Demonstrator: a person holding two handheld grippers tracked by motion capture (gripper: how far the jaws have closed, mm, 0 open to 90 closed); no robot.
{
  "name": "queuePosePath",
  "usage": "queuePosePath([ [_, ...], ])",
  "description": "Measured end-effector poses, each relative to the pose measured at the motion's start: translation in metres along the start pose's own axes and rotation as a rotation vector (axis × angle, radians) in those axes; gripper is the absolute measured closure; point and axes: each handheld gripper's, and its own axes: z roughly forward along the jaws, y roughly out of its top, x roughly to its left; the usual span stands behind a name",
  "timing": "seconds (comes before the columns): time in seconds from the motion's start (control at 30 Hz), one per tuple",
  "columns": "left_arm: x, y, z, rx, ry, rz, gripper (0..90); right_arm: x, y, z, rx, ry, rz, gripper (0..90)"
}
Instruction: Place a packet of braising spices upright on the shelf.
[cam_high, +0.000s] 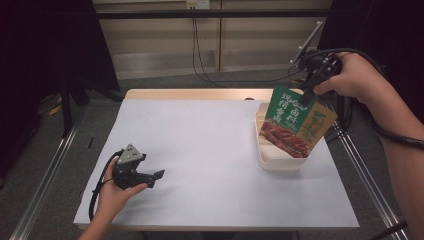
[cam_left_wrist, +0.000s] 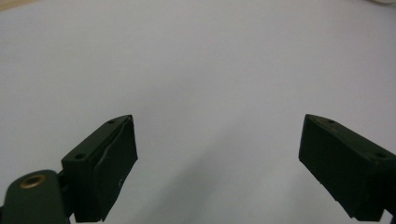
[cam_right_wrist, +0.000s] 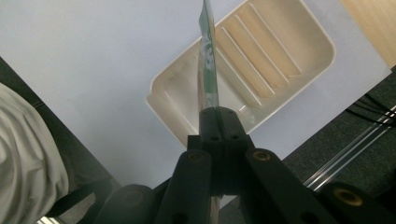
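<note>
A green snack pouch (cam_high: 291, 121) with red food printed on it and a yellow-orange side hangs over the cream tray (cam_high: 274, 161) at the table's right. My right gripper (cam_high: 306, 98) is shut on the pouch's top edge, held up by the person's right hand. In the right gripper view the pouch (cam_right_wrist: 208, 60) shows edge-on, rising from the closed jaws above the ribbed tray (cam_right_wrist: 271, 56). My left gripper (cam_high: 156, 176) rests near the table's front left, lying low on the white surface, jaws wide apart. The left gripper view shows both fingers (cam_left_wrist: 105, 170) with only bare table between them.
The white table top (cam_high: 200, 145) has a wooden strip along its far edge. Metal rails run along both sides of the table. Cables hang against the back wall (cam_high: 200, 50). A dark stand is at the far left.
</note>
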Motion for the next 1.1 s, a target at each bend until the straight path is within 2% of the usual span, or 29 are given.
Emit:
queuePosePath([
  [0.03,0.0,0.0,0.0,0.0,-0.003,-0.007,11.3,0.001,0.0,0.001,0.003,0.002,0.014,90.0],
  [0.1,0.0,0.0,0.0,0.001,-0.003,-0.006,11.3,0.0,0.0,0.001,0.008,-0.003,-0.002,90.0],
  [0.53,0.0,0.0,0.0,0.009,0.003,-0.001,11.3,-0.001,0.0,0.008,0.022,0.001,0.012,90.0],
  [0.77,0.001,0.0,-0.001,0.01,-0.001,0.002,11.3,-0.003,0.0,0.014,0.019,0.018,0.018,90.0],
  [1.1,0.0,0.0,-0.001,0.004,0.003,-0.002,11.3,-0.004,0.001,0.023,0.019,0.014,0.024,90.0],
])
